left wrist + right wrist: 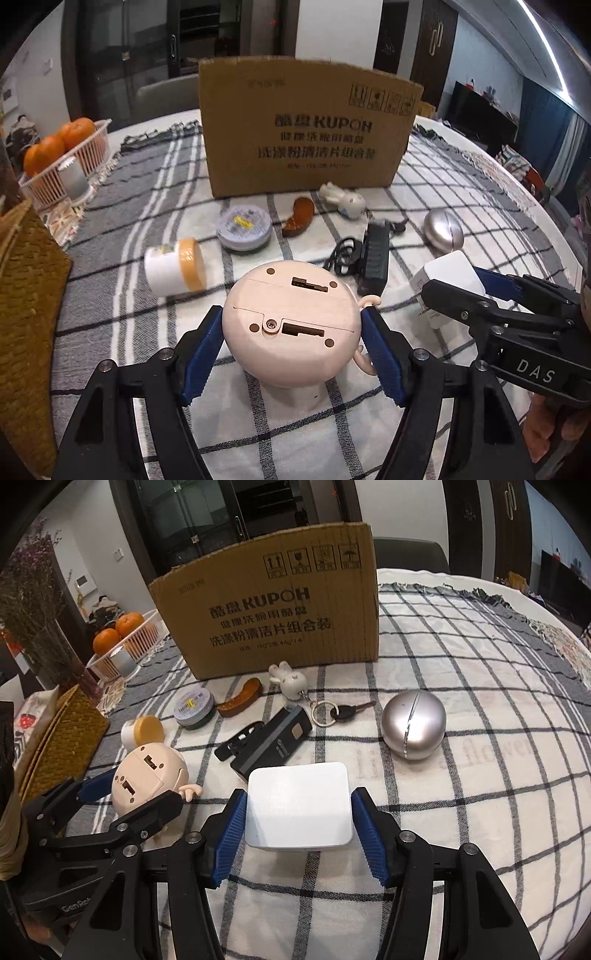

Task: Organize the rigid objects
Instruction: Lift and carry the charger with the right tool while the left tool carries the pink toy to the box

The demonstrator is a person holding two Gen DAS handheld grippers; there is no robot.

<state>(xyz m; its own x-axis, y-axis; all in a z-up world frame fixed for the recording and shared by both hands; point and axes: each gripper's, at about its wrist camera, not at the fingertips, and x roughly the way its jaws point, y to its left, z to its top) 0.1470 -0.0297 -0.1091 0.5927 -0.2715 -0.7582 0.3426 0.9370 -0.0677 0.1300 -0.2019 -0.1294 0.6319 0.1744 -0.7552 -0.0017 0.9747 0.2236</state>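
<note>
My left gripper (pixel 293 325) is shut on a pink round toy figure (pixel 291 321), its base facing the camera; the toy also shows in the right wrist view (pixel 147 775). My right gripper (pixel 298 805) is shut on a white square charger (pixel 299 805), also seen in the left wrist view (pixel 448 275). An open cardboard box (pixel 306 133) stands at the back. On the checked cloth lie a white jar with a yellow lid (pixel 175 271), a round tin (pixel 243 227), a brown curved piece (pixel 299 216), a white rabbit keychain (pixel 290 681), a black device (pixel 273 738) and a silver egg-shaped case (pixel 413 725).
A basket of oranges (pixel 66 155) stands at the far left beside a woven yellow mat (pixel 26 295). A key on a ring (pixel 336 712) lies by the rabbit. The round table's edge curves along the right (pixel 517 177).
</note>
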